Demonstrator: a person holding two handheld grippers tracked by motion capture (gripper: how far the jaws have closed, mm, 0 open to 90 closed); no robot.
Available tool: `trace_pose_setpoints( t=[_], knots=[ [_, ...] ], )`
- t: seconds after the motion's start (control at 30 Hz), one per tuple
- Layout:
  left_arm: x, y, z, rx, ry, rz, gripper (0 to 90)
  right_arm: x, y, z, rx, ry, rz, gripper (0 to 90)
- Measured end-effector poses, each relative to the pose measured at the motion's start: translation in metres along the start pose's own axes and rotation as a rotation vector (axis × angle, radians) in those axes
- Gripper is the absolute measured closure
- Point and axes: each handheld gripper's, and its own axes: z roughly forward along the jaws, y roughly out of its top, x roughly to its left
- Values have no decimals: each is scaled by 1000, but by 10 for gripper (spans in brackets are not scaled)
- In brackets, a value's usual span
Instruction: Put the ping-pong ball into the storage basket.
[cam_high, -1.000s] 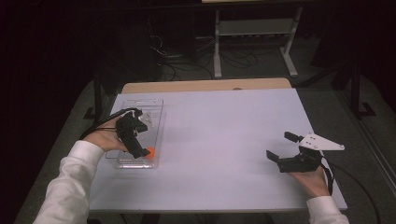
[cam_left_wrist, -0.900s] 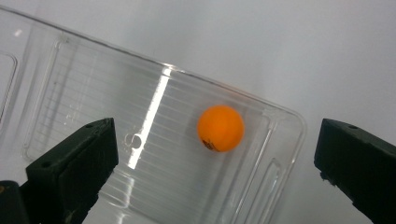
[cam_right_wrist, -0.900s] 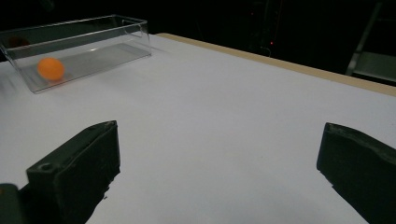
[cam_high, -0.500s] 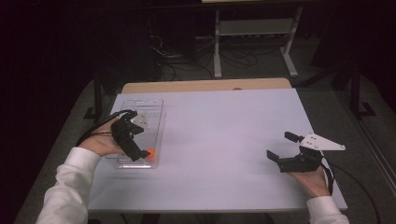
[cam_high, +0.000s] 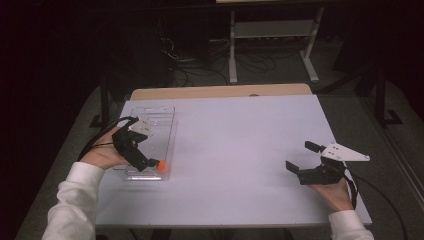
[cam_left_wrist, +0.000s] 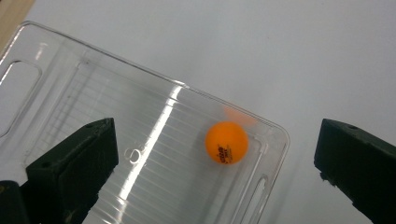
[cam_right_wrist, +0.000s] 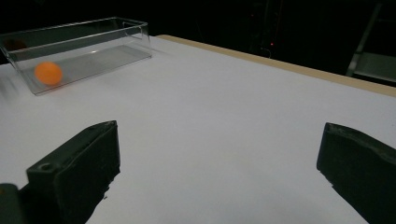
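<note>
Fingers of the left gripper (cam_left_wrist: 217, 172) are spread wide and hold nothing, hovering over the near end of a clear plastic tray (cam_left_wrist: 140, 121) at the left of the white bench (cam_high: 240, 150). An orange ball (cam_left_wrist: 226, 142) lies inside the tray, in its near right corner. The right gripper (cam_high: 305, 162), at the near right and well apart from the tray, also has its fingers wide and empty.

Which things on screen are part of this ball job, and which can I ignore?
In the job:
- orange ball, lying free in a corner of the clear plastic box
- left hand-held gripper, open above the ball

Just lying about:
- right hand-held gripper, open, idle over the bare white table
- metal stand and cables on the floor behind
</note>
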Motion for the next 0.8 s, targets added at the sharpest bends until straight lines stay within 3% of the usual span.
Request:
trace_pose_setpoints(
  t=[0.47,0.8],
  knots=[
    [-4,-21,-3,-138,43,-76,0,1,0,0,3,1,0,0],
    [-13,-27,-8,-214,68,-88,0,1,0,0,5,1,-2,0]
  ],
)
